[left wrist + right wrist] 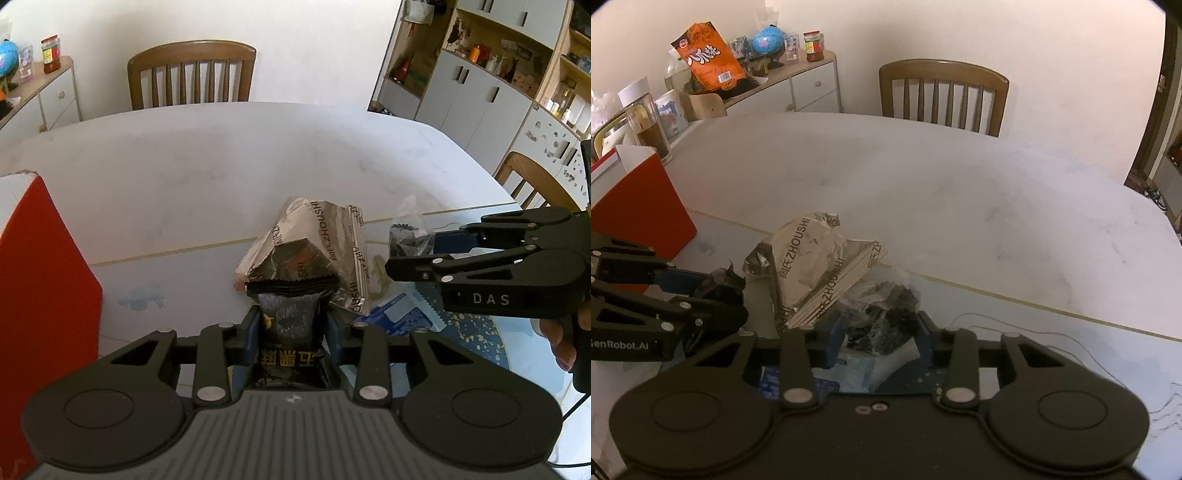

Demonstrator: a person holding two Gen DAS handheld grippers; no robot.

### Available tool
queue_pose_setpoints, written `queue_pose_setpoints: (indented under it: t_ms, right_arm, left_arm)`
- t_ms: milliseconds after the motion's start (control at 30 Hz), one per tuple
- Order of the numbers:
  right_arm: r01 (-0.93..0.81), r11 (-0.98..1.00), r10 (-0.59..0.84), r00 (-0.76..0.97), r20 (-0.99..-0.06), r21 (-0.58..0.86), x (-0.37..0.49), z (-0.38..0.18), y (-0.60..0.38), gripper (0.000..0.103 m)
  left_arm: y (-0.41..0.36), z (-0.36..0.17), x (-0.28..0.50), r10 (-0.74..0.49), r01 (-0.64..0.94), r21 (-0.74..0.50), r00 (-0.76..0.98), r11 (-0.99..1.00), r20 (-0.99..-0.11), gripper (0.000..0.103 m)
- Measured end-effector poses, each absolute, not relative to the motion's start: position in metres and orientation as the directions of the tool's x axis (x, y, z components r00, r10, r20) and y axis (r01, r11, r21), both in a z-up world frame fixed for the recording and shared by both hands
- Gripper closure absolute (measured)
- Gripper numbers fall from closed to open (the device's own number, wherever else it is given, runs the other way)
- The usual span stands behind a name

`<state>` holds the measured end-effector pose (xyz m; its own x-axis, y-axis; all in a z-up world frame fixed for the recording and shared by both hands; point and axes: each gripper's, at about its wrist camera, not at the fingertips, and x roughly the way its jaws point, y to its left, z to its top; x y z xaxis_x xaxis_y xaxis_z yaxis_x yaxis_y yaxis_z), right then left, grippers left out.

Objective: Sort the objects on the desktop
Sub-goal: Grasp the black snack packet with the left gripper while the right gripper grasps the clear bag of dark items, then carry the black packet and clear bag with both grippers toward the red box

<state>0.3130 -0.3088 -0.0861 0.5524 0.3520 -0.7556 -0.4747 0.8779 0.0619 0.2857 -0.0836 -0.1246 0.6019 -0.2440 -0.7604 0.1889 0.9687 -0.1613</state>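
Note:
My left gripper (291, 325) is shut on a black snack packet (290, 325) with gold lettering, held upright just above the table. It shows at the left of the right wrist view (720, 284). My right gripper (881, 332) is shut on a clear plastic bag with dark contents (882, 317); it enters the left wrist view from the right (410, 240). A crumpled silver wrapper (325, 243) printed ZHOUSHI lies on the table between the two grippers, and it also shows in the right wrist view (812, 266).
A red and white box (40, 280) stands at the left, also in the right wrist view (639, 199). Blue printed papers (402, 317) lie under the grippers. The white table (240, 166) stretches back to a wooden chair (192, 74). A thin cord (1071, 347) lies at the right.

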Motion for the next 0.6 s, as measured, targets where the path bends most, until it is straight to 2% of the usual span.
queue_pose_setpoints:
  t_ms: [600]
  right_arm:
    - [-0.480,0.876,0.358,0.587,-0.726,0.044,0.276,-0.048,-0.311,0.064]
  left_arm:
    - [-0.084,-0.087,0.258,-0.271,0.229,-0.160,0.633,0.960,-0.725,0.069]
